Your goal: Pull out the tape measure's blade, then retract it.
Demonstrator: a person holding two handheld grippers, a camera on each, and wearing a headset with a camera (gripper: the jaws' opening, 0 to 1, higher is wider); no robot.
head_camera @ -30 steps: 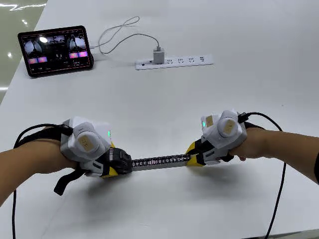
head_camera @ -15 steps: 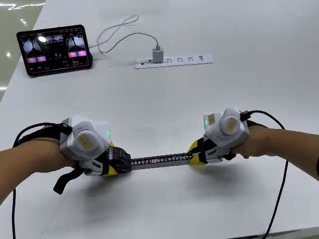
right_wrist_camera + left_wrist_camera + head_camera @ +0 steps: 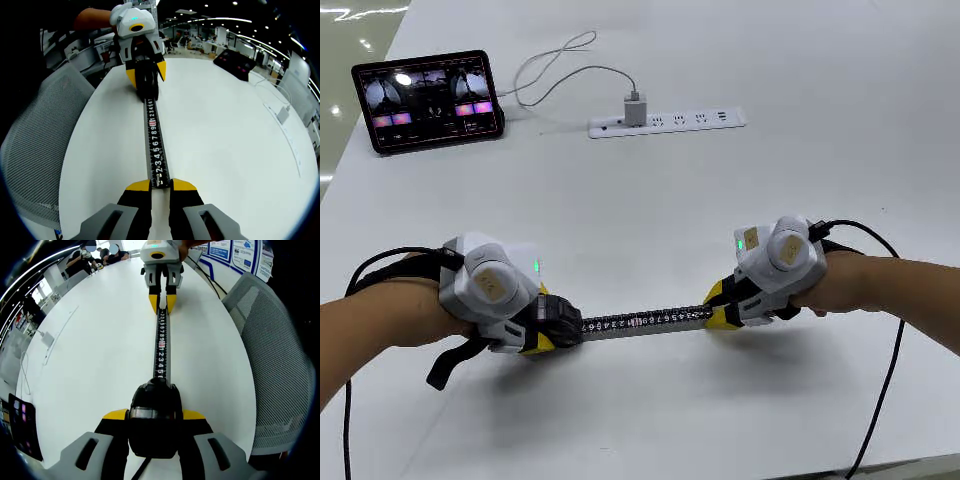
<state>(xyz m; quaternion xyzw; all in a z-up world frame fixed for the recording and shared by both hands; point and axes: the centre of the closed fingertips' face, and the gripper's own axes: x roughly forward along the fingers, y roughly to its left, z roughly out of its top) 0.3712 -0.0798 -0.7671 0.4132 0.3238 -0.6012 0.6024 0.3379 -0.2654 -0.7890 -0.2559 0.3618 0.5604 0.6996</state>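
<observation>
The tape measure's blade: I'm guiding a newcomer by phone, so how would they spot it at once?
On the white table, near its front edge, two grippers face each other. The blade is the thin dark strip stretched between them, from the black case in the left gripper to the right gripper pinching it. Unlike the white power strip farther back, it carries printed numerals.
</observation>
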